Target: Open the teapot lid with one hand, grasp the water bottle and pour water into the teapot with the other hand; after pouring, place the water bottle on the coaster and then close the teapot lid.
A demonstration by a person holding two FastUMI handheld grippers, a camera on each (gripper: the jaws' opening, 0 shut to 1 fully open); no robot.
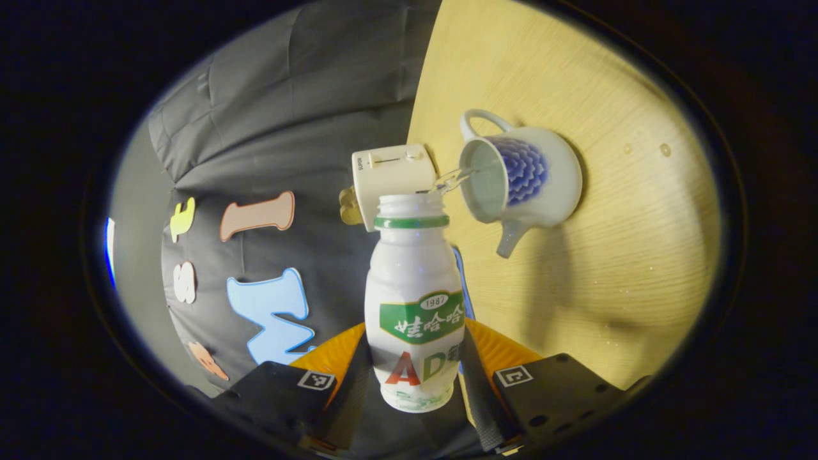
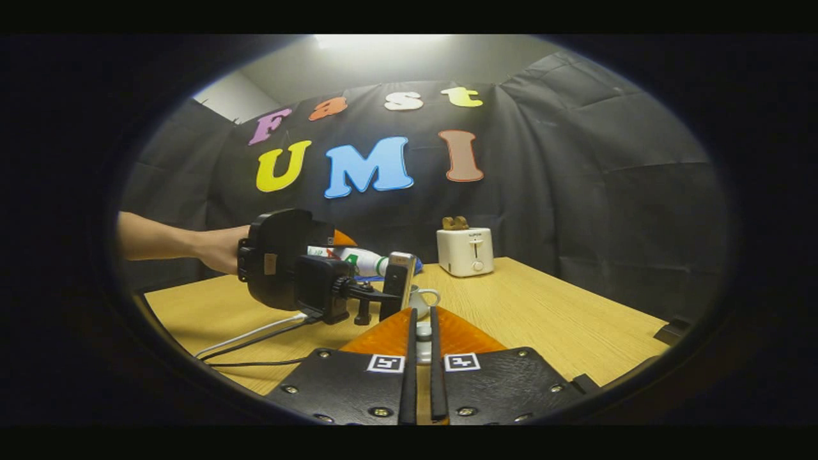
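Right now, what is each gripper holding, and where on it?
Left gripper: the bottle, clamped across its lower body, tipped toward the teapot. Right gripper: a small white thing, likely the lid's knob.

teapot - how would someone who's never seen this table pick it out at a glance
On the light wooden table, look just in front of the cream toaster standing by the black cloth wall. The teapot is a small white ceramic pot whose lid is off, with water running into it from the tipped water bottle. Its blue scale pattern, loop handle and short spout set it apart.
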